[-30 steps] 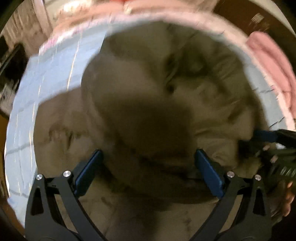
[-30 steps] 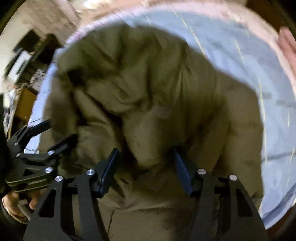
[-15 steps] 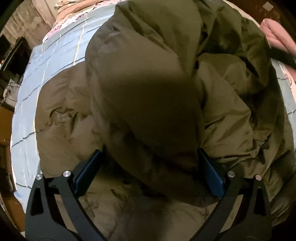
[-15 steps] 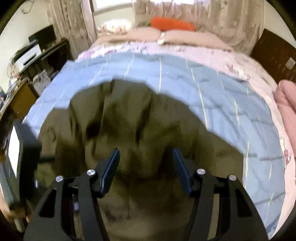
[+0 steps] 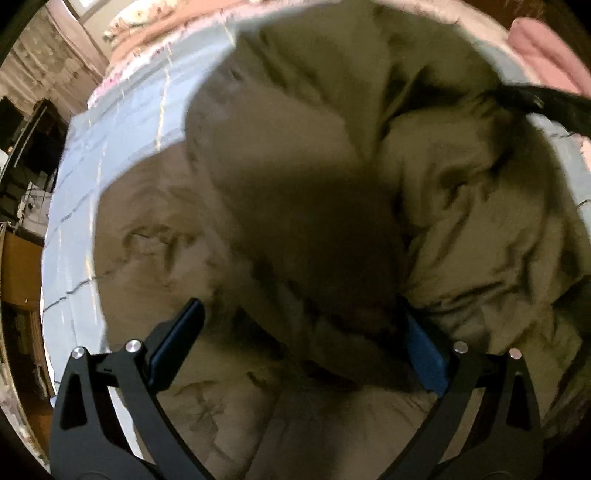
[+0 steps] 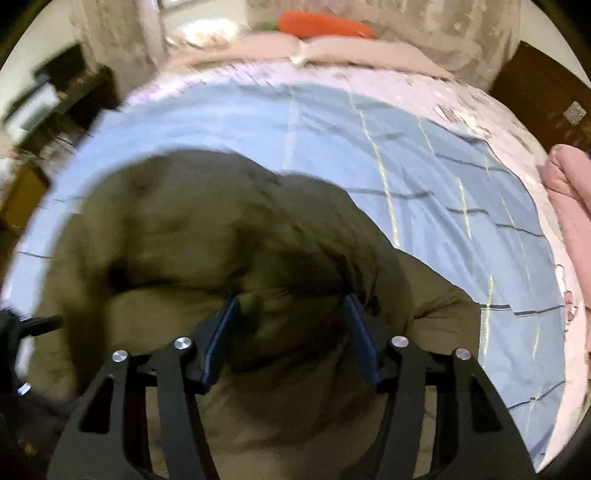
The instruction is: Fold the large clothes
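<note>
A large olive-green padded jacket (image 5: 461, 221) lies bunched on a blue checked bedspread (image 5: 122, 122). My left gripper (image 5: 299, 332) stands wide apart, and a thick dark fold of the jacket fills the gap between its fingers, raised above the rest. The other gripper's black finger (image 5: 546, 103) shows at the upper right of that view. In the right wrist view my right gripper (image 6: 291, 325) is narrower and a bunch of the jacket (image 6: 184, 236) sits between its blue pads (image 6: 221, 332). Motion blur hides whether either one pinches the cloth.
The bedspread (image 6: 406, 147) spreads far and right of the jacket. A pink blanket (image 6: 572, 192) lies at the bed's right edge. Pillows and an orange cushion (image 6: 325, 24) sit at the head. Dark furniture (image 6: 55, 96) stands left of the bed.
The right gripper has tilted up from looking down on the jacket to looking across the bed, with jacket cloth still between its pads. The left view shifted slightly; its raised fold stays between the fingers.
</note>
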Action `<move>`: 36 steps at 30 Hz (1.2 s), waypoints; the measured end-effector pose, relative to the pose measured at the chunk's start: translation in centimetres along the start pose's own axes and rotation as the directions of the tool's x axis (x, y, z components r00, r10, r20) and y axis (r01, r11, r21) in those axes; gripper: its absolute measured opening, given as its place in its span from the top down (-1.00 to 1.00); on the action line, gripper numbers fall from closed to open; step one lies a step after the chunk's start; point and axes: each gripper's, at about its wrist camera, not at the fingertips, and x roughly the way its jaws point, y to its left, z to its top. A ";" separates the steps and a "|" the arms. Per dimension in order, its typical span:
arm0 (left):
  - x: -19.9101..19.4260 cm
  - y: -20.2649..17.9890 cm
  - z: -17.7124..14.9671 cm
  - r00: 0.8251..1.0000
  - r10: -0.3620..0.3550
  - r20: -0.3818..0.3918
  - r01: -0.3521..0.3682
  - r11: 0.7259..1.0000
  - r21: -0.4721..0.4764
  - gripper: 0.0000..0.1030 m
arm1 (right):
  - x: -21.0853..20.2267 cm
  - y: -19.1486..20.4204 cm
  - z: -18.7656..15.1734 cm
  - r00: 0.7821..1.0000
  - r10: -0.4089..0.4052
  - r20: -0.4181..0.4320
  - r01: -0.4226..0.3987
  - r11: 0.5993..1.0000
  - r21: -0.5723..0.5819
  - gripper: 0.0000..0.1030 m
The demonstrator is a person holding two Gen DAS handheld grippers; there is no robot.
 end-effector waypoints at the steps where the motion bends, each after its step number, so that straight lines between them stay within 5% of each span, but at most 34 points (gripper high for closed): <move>1: -0.8 0.3 -0.2 1.000 -0.012 0.019 0.012 1.000 -0.002 -0.96 | -0.8 -0.3 -0.4 1.000 0.009 -0.006 -0.009 1.000 0.005 -0.35; 5: -2.1 1.0 -0.7 0.998 -0.058 0.032 0.060 0.998 -0.034 -0.96 | -2.1 -1.7 -3.7 0.995 0.053 -0.079 -0.049 0.998 0.051 -0.37; 10: 0.4 0.8 -0.4 0.997 -0.058 -0.046 0.056 0.997 -0.045 -0.96 | 3.5 -2.3 -7.5 0.957 -0.048 -0.285 0.069 0.996 0.064 -0.37; 16: -0.8 1.1 -1.1 0.999 -0.036 -0.014 0.036 0.999 -0.007 -0.96 | 1.9 -4.9 -8.3 0.962 0.058 -0.265 0.009 0.970 0.244 -0.47; 18: -2.0 2.4 -1.9 0.999 -0.044 0.009 0.044 0.999 -0.011 -0.96 | -1.1 -6.3 -9.1 0.974 0.085 -0.208 -0.016 0.950 0.312 -0.77; 22: -3.6 6.0 -5.8 0.996 -0.089 -0.025 0.087 0.994 -0.065 -0.96 | -5.2 -8.7 -13.7 0.984 0.006 -0.179 0.064 0.922 0.383 -0.92; 29: -2.7 14.8 -16.3 0.984 -0.066 -0.167 0.020 0.965 -0.262 -0.96 | -7.5 -11.8 -23.6 0.923 0.040 -0.382 0.168 0.852 0.495 -0.92; 31: -2.1 17.6 -19.4 0.963 -0.157 -0.218 0.055 0.909 -0.413 -0.96 | -7.3 -11.5 -25.9 0.891 0.071 -0.449 0.194 0.834 0.516 -0.93; 32: -1.3 19.0 -21.0 0.940 -0.235 -0.248 0.083 0.860 -0.503 -0.96 | -6.9 -11.4 -26.5 0.876 0.096 -0.473 0.195 0.826 0.529 -0.92; 36: 1.4 20.1 -24.0 0.830 -0.452 -0.325 0.160 0.753 -0.638 -0.96 | -5.1 -10.3 -28.3 0.818 0.202 -0.538 0.163 0.816 0.555 -0.97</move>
